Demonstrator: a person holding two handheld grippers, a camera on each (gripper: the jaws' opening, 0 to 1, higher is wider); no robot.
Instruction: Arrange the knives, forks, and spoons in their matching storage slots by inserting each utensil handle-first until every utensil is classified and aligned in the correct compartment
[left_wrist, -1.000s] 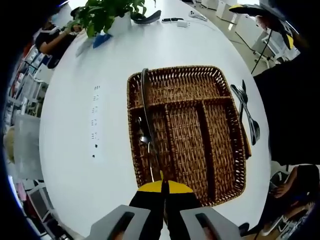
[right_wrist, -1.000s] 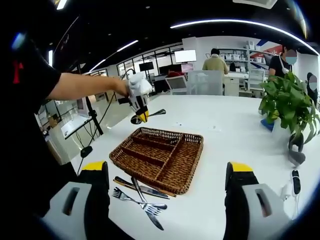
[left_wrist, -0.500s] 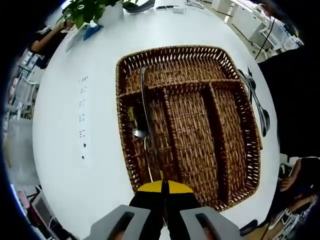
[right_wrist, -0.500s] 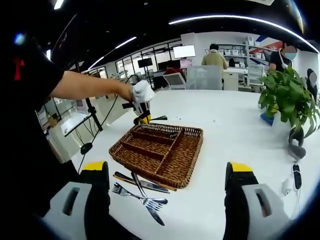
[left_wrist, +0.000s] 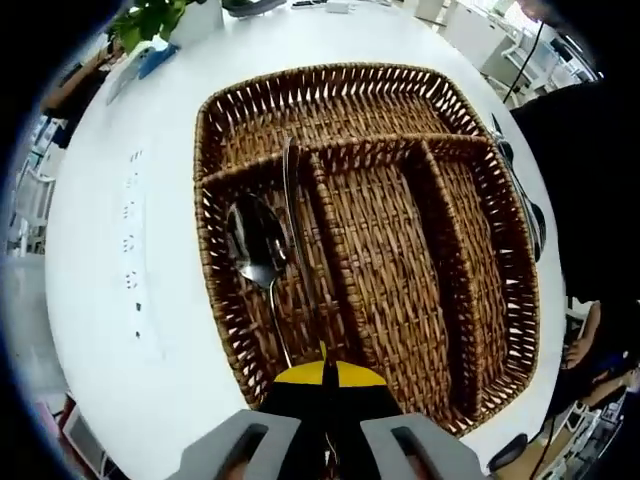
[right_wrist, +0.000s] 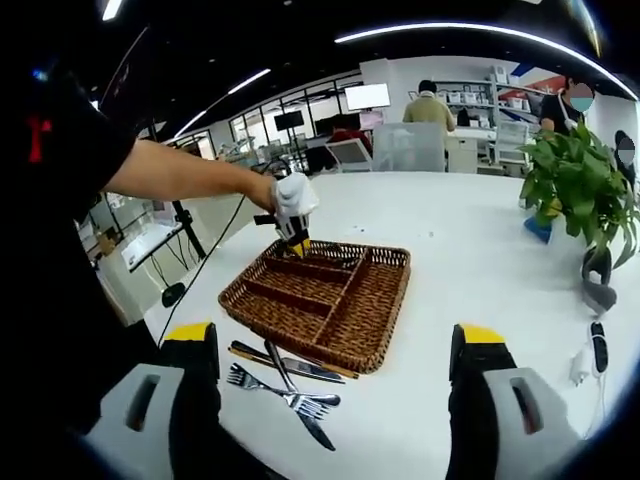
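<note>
The left gripper (left_wrist: 325, 375), jaws clamped on a spoon (left_wrist: 291, 235), is lowering it toward the wicker tray's (right_wrist: 385, 322) outer slot beside another spoon (left_wrist: 250, 245), while the right gripper (right_wrist: 335, 400) is hanging wide open, empty, near the waiting forks (right_wrist: 280, 397).

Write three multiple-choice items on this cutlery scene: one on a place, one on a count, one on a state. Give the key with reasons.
1. Where does the spoon lie?
A. In an outer long slot of the wicker tray
B. On the table by the plant
C. In the middle slot

2. How many long parallel slots does the tray have, besides the cross slot?
A. Two
B. Three
C. Five

3. How is the right gripper?
A. Shut on a fork
B. Shut on nothing
C. Open, holding nothing

Key: 1 A, its bowl rests beside the tray's side wall. 2 B, two dividers split three slots. 3 C, its jaws stand wide apart above the loose cutlery on the white table.
</note>
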